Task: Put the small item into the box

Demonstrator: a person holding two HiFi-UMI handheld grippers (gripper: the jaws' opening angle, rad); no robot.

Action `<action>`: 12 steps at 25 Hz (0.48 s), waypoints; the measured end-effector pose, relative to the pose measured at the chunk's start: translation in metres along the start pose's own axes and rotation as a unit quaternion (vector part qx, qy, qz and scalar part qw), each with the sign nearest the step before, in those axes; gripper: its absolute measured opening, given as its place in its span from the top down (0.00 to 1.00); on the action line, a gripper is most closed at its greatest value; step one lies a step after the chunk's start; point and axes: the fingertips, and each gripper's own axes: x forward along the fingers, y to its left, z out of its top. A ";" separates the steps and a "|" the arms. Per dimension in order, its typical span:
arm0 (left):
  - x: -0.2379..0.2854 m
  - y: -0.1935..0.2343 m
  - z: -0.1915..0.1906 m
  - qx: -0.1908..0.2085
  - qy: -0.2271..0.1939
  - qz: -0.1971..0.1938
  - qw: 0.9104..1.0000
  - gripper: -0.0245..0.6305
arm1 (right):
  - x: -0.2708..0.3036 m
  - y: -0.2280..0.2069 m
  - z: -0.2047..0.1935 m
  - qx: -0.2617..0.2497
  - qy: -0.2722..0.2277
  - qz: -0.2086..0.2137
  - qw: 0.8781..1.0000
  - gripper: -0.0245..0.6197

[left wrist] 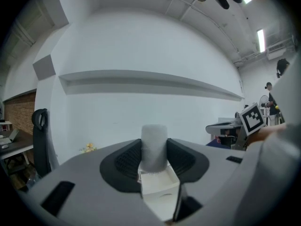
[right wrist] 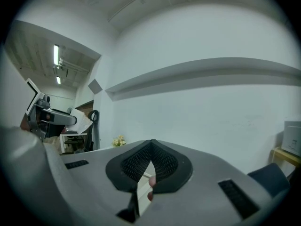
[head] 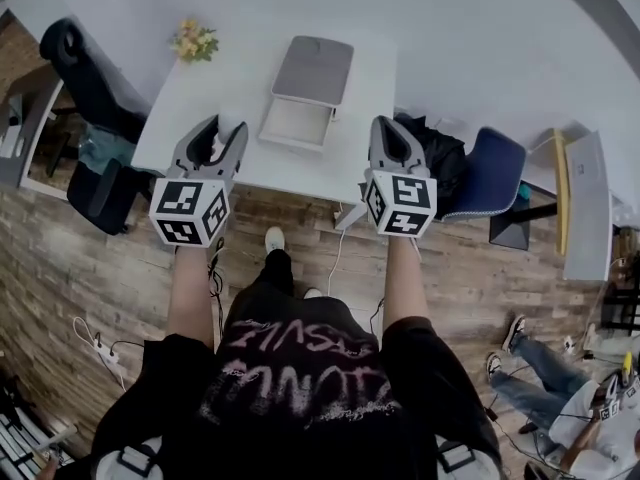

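The box stands on the white table (head: pixel 215 93), its grey lid (head: pixel 314 68) up behind the white tray (head: pixel 296 123). My left gripper (head: pixel 216 136) hovers over the table's front left, jaws open and empty. In the left gripper view, lid (left wrist: pixel 154 145) and tray (left wrist: pixel 157 185) show straight ahead between those jaws. My right gripper (head: pixel 388 138) hangs over the front right corner, shut. In the right gripper view, its tips (right wrist: pixel 151 143) meet, and a small pinkish item (right wrist: pixel 150 194) shows in the slit below them. Whether that item is pinched or lies beneath, I cannot tell.
A small bunch of yellow flowers (head: pixel 195 40) sits at the table's far left corner. A black chair (head: pixel 85 78) stands left of the table, a blue chair (head: pixel 495 173) to its right. Cables (head: pixel 100 346) lie on the wooden floor.
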 end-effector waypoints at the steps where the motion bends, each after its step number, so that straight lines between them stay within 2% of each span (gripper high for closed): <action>1: 0.008 0.006 0.001 0.000 0.001 -0.001 1.000 0.70 | 0.009 -0.001 0.000 0.000 0.001 -0.001 1.000 0.95; 12: 0.105 0.058 0.005 0.000 0.018 -0.054 0.998 0.70 | 0.096 -0.018 0.003 0.009 0.020 -0.046 0.999 0.95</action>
